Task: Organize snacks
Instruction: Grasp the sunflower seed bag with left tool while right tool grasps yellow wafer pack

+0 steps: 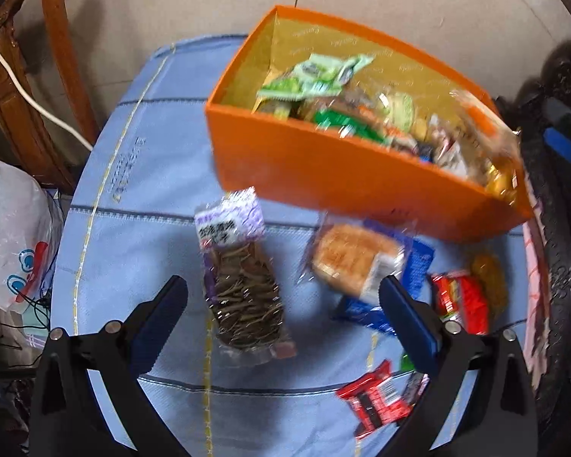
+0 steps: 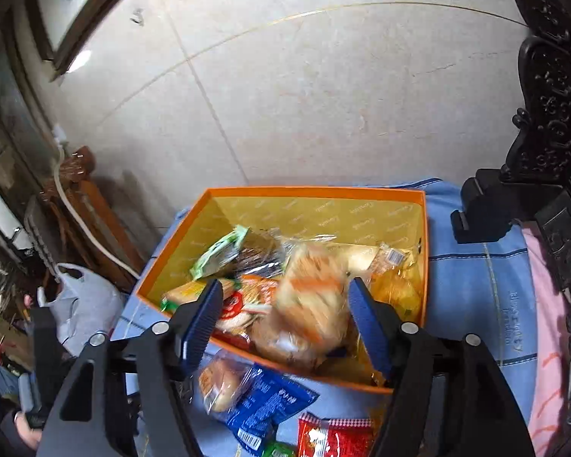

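Dropping a bread packet (image 2: 304,301) into the orange box (image 2: 361,192), right gripper (image 2: 285,316) jaws apart, gripping nothing
Next calling for the open, empty left gripper (image 1: 281,316) to close on the dried-stalk snack pack (image 1: 243,285)

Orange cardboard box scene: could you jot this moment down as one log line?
orange cardboard box: partly filled | right gripper: open above blurred bread pack | left gripper: open over brown stick-snack pack

1. My left gripper (image 1: 281,304): black angular frame, two blue fingers (image 1: 407,320) with ribbed inner pads.
2. Round silver screws (image 1: 113,326) sit at the finger pivots.
3. My right gripper (image 2: 285,312): same black frame, blue ribbed fingers (image 2: 203,316), silver screws (image 2: 409,328).
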{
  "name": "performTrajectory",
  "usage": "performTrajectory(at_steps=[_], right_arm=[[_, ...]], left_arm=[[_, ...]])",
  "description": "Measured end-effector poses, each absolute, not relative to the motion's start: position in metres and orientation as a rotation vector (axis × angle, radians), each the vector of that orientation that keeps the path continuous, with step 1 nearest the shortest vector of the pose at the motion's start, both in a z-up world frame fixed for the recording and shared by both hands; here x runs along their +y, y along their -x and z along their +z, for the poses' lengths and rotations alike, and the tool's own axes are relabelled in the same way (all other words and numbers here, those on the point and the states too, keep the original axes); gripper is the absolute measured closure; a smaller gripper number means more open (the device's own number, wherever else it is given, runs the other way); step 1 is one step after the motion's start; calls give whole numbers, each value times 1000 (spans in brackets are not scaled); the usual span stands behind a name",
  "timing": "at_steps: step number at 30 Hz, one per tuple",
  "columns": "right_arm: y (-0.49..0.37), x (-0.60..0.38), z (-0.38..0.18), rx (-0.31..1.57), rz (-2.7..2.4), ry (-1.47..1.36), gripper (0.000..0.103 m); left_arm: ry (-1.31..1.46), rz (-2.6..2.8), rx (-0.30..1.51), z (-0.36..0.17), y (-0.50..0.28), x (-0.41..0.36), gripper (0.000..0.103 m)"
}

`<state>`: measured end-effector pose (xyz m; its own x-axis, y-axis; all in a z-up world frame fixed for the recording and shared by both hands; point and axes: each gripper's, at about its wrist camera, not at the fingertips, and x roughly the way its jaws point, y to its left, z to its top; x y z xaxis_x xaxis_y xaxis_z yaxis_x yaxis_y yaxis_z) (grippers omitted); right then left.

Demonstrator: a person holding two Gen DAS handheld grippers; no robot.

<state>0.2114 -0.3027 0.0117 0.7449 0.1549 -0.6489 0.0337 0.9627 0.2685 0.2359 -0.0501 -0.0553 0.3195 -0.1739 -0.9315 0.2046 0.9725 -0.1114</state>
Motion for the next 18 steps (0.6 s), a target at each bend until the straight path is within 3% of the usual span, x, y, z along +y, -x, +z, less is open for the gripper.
performTrajectory(at_steps=[15, 18], right_arm=[[-123, -354, -50, 862, -30, -390, 33], [-122, -354, -53, 863, -32, -390, 33]], left_arm=[[-37, -124, 1314, -118, -249, -37, 5], [-18, -117, 1386, -140, -257, -35, 38]])
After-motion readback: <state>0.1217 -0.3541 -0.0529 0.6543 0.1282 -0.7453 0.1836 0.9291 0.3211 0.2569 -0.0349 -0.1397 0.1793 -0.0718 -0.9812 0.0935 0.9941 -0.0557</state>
